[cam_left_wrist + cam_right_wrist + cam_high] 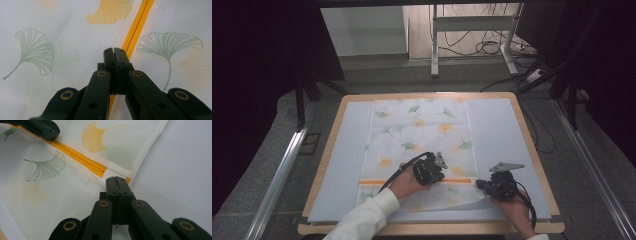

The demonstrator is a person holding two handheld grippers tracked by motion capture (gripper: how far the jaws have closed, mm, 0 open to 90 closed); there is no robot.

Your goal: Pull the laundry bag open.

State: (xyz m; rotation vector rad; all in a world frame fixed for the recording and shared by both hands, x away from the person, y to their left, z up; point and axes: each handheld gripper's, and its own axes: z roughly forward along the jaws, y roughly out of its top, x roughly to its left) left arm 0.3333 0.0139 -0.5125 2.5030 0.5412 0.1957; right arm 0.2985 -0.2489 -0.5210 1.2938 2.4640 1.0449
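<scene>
Two black claws (114,53) (116,182) pressed together, empty, over thin woven leaf-print cloth (422,130), orange stripe (136,30).

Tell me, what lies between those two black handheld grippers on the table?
In the high view, between the left gripper and right gripper, lies bare white leaf-printed cloth crossed by its orange stripe.

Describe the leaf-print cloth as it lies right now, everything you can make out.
The leaf-print cloth is thin, white, finely woven fabric printed with green and yellow ginkgo leaves, with an orange stripe running across it. It lies flat on a pale mat on the wooden table; its near end looks folded over at the stripe. The left gripper, shut, sits over the stripe mid-cloth; the right gripper, shut, sits at the cloth's right edge by the stripe's end.
</scene>
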